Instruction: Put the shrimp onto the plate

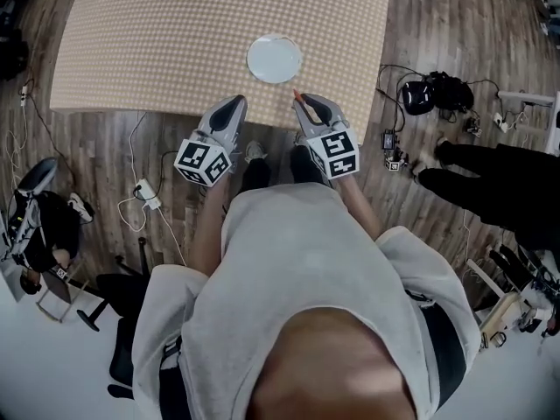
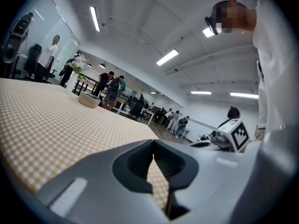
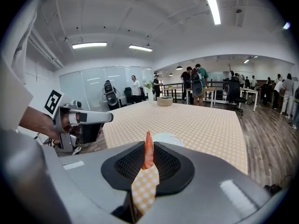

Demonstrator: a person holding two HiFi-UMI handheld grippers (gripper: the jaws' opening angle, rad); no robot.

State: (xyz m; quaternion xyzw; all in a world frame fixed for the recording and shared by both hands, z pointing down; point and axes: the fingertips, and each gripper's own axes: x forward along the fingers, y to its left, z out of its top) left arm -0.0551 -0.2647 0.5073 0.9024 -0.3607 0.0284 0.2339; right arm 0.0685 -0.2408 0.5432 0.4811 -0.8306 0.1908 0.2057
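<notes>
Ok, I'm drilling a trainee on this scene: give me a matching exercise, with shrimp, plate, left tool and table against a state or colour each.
1. shrimp
2. plate
3. left tool
4. table

A. checked
B. shut, empty
C. gripped in the right tool
D. white, nothing on it

Pairs: 1-C, 2-D, 3-B, 4-A

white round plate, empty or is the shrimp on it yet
Empty: the round white plate shows bare in the head view, and the orange shrimp is pinched in the jaws of the right tool.
</notes>
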